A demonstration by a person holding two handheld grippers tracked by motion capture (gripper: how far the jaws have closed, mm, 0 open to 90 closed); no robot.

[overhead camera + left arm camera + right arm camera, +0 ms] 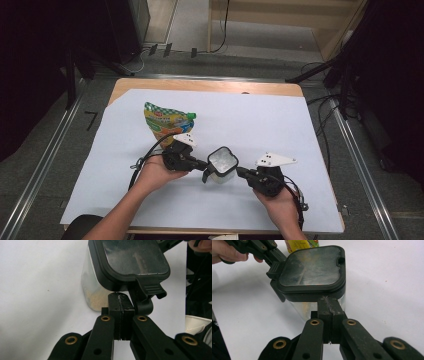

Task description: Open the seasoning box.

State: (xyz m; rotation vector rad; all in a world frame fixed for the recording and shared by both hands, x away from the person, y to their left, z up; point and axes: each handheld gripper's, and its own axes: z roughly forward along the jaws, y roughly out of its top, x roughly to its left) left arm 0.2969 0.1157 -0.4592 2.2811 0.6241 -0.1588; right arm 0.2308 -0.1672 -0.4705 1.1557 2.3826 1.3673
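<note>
From above, your left gripper and your right gripper meet the clear container from opposite sides, so the box sits directly between their tips on the white sheet. Beyond your left gripper, just past its body, lies a green and yellow pouch; the right gripper view catches only its bottom edge behind the container.

The left gripper view gives you what the high view cannot: its two pads are pressed flat together with nothing between them, their tip right under the black latch tab that hangs from the lid. Whether the pads touch the tab or the wall, you cannot tell. A pale granular layer lies low inside the clear wall, just left of the jaws.

In the right gripper view the jaws are likewise closed on themselves, their tip against the container just below the lid's rim. The left gripper reaches the latch side at the far left.

The container stands upright, lid on and facing up; the lid is near-square, so no long axis stands out. The latch points toward your left gripper.
</note>
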